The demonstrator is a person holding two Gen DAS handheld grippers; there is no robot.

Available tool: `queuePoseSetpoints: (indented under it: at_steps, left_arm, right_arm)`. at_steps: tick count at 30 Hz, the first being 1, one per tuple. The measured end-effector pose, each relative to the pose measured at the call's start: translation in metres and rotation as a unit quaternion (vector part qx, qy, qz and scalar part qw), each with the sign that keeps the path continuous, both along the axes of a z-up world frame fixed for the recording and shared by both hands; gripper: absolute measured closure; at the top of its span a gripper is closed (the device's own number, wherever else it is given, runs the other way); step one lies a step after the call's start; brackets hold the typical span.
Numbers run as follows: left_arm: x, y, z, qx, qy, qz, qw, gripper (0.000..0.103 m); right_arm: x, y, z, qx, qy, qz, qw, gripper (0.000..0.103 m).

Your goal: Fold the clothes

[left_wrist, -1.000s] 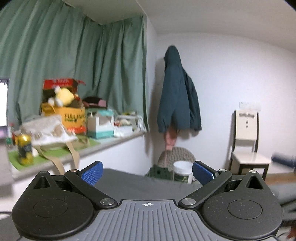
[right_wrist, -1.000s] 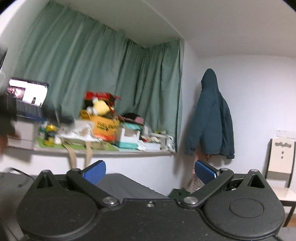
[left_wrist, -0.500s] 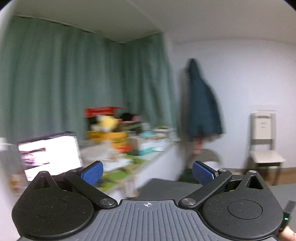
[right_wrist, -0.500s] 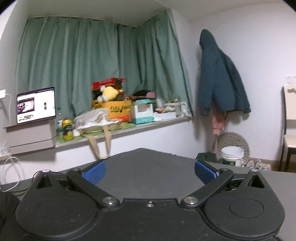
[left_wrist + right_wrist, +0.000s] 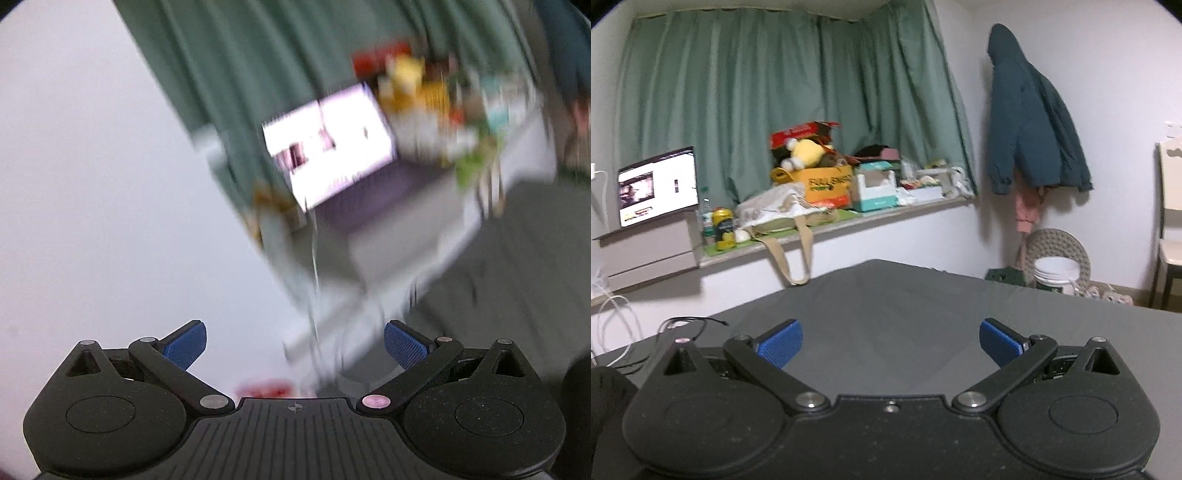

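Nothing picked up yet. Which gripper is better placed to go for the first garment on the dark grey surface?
Right, tentatively. The right gripper is open, level and steady over the dark grey surface. The left gripper, also open, is tilted toward the wall and blurred. No garment is clearly visible.

The left tool has a black body with a ribbed dark grey centre plate bearing a small crosshair mark, two round black discs, black link arms with silver pivot screws, and blue textured pads. The right tool is alike, its plate smooth matt black with one small centre screw
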State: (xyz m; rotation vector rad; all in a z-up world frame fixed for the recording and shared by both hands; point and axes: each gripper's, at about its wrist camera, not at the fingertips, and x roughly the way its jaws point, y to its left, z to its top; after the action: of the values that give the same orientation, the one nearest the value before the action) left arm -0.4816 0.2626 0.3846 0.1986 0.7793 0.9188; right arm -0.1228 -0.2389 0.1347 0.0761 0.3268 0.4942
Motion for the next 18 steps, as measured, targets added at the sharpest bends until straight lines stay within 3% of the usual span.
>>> queuePoseSetpoints:
  at_steps: [3,5,9,15,18]
  left_arm:
    - [0.001,0.025,-0.061,-0.041,0.054,0.023,0.9974,0.0]
    - [0.005,0.029,-0.091,-0.071,0.066,0.017,0.9952,0.0]
    - [0.011,0.044,-0.122,-0.102,0.061,0.014,0.9928,0.0]
    - [0.049,0.107,-0.174,-0.133,0.069,0.052,0.9873,0.001]
    - [0.065,0.144,-0.211,-0.164,0.083,0.091,0.9787,0.011]
  right_arm:
    - [0.005,-0.001,-0.007,0.002,0.023,-0.017,1.0,0.0]
    - [0.008,-0.001,-0.011,0.003,0.038,-0.028,0.999,0.0]
    - [0.015,0.002,-0.023,0.001,0.068,-0.039,0.997,0.0]
    - [0.015,0.013,-0.032,-0.028,0.073,-0.028,0.997,0.0]
    - [0.016,0.017,-0.036,-0.038,0.079,-0.023,0.996,0.0]
